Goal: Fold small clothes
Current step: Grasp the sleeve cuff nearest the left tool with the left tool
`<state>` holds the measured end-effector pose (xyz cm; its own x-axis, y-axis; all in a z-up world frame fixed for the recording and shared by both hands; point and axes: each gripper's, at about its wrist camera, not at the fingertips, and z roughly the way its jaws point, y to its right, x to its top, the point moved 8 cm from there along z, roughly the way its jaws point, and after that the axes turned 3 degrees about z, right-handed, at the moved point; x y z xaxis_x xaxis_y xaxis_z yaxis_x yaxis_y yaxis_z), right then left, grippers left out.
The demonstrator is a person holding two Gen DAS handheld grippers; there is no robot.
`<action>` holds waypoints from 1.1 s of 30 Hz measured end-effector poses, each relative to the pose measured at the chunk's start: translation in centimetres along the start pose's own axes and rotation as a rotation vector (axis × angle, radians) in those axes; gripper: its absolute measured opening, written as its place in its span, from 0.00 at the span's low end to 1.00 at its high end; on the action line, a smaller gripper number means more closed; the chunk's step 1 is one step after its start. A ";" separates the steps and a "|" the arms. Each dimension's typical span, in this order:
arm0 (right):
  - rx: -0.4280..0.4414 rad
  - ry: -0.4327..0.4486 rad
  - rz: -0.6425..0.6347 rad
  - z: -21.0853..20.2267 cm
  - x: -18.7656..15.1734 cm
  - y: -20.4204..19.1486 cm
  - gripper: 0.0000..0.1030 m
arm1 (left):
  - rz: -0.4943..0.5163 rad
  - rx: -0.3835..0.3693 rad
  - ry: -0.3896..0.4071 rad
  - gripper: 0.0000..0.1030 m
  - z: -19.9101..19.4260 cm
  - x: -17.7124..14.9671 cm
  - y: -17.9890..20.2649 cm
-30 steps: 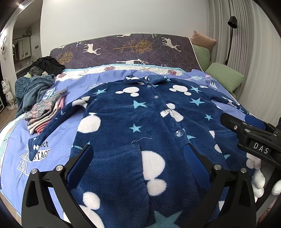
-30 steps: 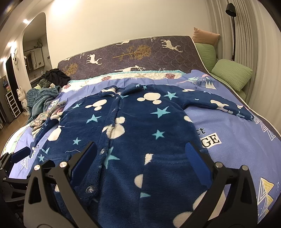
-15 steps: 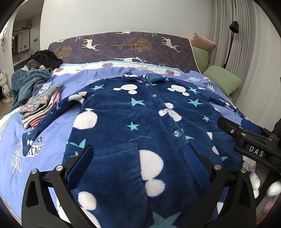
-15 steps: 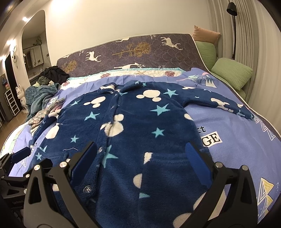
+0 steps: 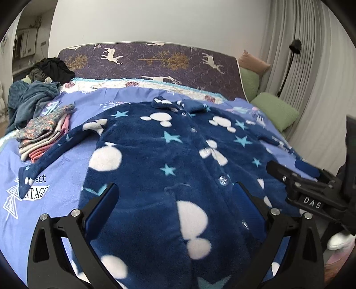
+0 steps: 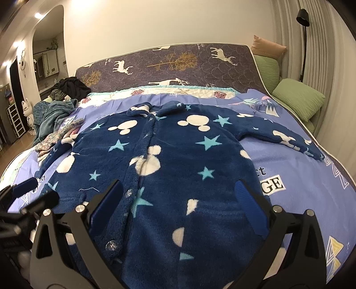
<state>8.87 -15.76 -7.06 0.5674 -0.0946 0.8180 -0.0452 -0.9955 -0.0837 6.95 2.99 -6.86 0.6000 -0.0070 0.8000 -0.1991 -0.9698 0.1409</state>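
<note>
A navy-blue fleece button-front garment with white mouse-head shapes and pale blue stars (image 5: 155, 155) lay spread flat, front up, on the bed with the lilac printed cover (image 5: 66, 164), collar toward the purple deer-patterned headboard (image 5: 155, 62) and both sleeves stretched out to the sides.

The left tool (image 5: 175, 200) hung over the garment's lower left part with its blue-padded fingers (image 5: 102, 204) spread wide and nothing between them. The right tool (image 6: 178, 200) hung over the lower right part, likewise released and empty.

The left wrist view alone showed the whole stack of folded small clothes, floral fabric on top (image 5: 44, 131), lying just beside the garment's left sleeve, with the heap of teal and black clothes (image 5: 33, 95) behind it. It also caught the right tool from the side (a black frame lettered "DAS").

The right wrist view alone showed the garment's right sleeve in full, lying across the cover toward the bed's edge, near the green pillows (image 6: 298, 97) and the black floor lamp (image 6: 303, 15) by the curtain. In its lower left corner, part of the left tool showed, somewhat blurred, as did a white cat figure (image 6: 26, 109) in the doorway beyond.
</note>
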 end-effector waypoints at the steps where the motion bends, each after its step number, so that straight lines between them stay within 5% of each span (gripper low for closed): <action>1: 0.002 -0.001 -0.001 0.1 0.1 0.0 0.98 | -0.014 -0.006 0.005 0.94 0.0 0.3 -0.6; 7: -0.020 -0.020 -0.007 1.2 0.4 0.5 0.98 | -0.221 -0.019 -0.004 0.89 0.3 1.1 -7.5; 12: -0.047 -0.051 0.000 2.4 0.3 1.1 0.98 | -0.547 -0.012 -0.048 0.89 1.3 -0.7 -16.8; 14: -0.054 -0.065 0.006 2.9 0.2 1.3 0.98 | -0.714 -0.060 -0.053 0.89 2.1 -1.9 -20.4; 17: -0.065 -0.084 0.010 3.6 0.0 1.3 0.98 | -1.109 -0.298 -0.012 0.89 4.2 -4.7 -26.2; 20: -0.073 -0.095 0.004 4.2 0.1 1.0 0.98 | -1.325 -0.356 0.023 0.88 6.0 -6.8 -30.3; 29: -0.085 -0.113 -0.014 5.2 0.4 0.0 0.98 | -1.453 -0.168 0.079 0.88 9.1 -6.6 -38.1; 33: -0.093 -0.121 -0.006 5.7 0.6 0.2 0.98 | -1.494 -0.133 0.127 0.65 9.7 -7.1 -40.6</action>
<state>13.89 -15.95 -9.80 0.6626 -0.0919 0.7433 -0.1141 -0.9932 -0.0211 18.24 40.02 -23.89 0.2410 0.9671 -0.0810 0.4467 -0.0364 0.8939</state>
